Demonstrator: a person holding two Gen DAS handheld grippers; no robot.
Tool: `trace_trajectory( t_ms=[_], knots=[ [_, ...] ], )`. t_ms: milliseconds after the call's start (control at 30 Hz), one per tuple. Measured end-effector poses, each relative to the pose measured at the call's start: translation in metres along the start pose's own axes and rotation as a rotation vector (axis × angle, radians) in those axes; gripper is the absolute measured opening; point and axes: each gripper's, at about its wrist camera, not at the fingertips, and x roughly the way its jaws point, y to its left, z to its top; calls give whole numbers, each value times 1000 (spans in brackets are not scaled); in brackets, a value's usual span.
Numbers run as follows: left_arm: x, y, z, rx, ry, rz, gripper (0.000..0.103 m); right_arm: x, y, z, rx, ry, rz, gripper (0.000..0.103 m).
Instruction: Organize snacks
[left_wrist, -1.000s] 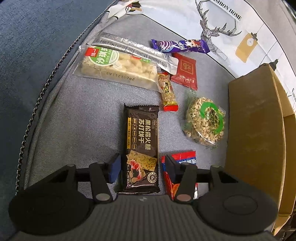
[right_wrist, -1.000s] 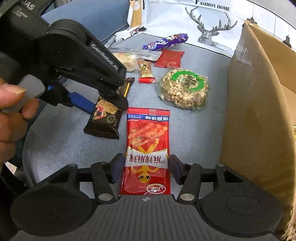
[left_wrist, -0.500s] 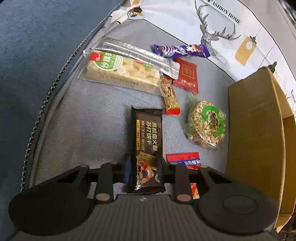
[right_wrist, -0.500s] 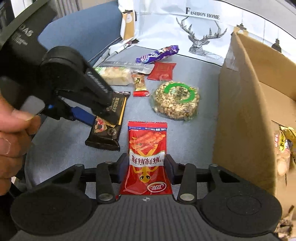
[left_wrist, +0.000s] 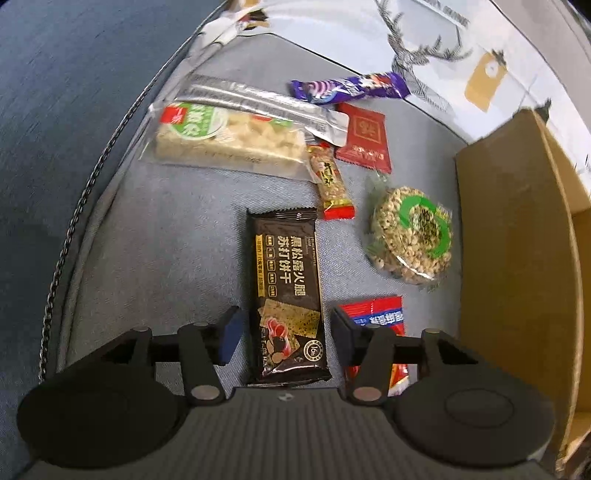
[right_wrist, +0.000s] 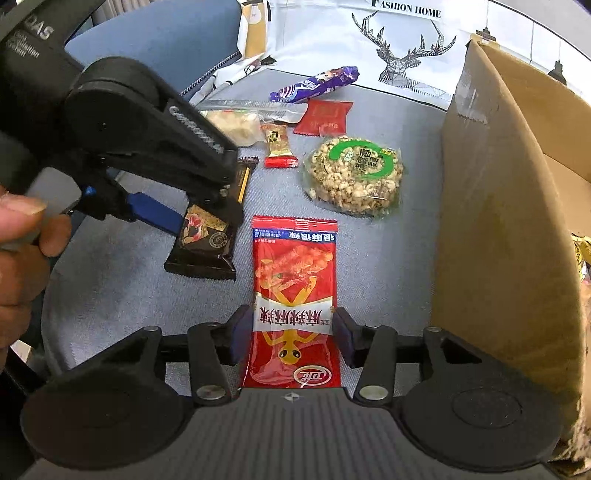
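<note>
- The left gripper (left_wrist: 284, 332) straddles the near end of the black cracker packet (left_wrist: 286, 295) on the grey cushion (left_wrist: 155, 240); its jaws are opening, pads clear of the wrapper.
- The right gripper (right_wrist: 290, 334) brackets the red snack packet (right_wrist: 293, 295) left of the cardboard box (right_wrist: 491, 221); its jaws are opening too.
- Both packets look light, slick and crushable; a gentle pinch across the narrow width suits them.

left gripper (left_wrist: 284, 334) jaws reopening beside black cracker pack (left_wrist: 286, 295), right gripper (right_wrist: 291, 334) reopening beside red snack packet (right_wrist: 293, 299)
</note>
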Motion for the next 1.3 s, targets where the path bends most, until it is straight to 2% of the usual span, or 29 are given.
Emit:
trace_trajectory(
  t_ms=[167,233,567,733,1300],
  knots=[
    [4,-11,1,80,-16,60,56,0,3,-1,-26,-7,-8,47],
    [4,-12,1,104,-21,80,43,-2,2,-1,-28,-17,-7,45],
    [3,-4,3,79,-13,51,42,-3,0,-1,-13,-9,-7,46],
    [4,-5,3,78,-13,53,43,0,1,0,-17,-5,-11,50],
    [6,-8,1,107,-16,66,43,2,2,-2,-44,-4,-19,50]
  ],
)
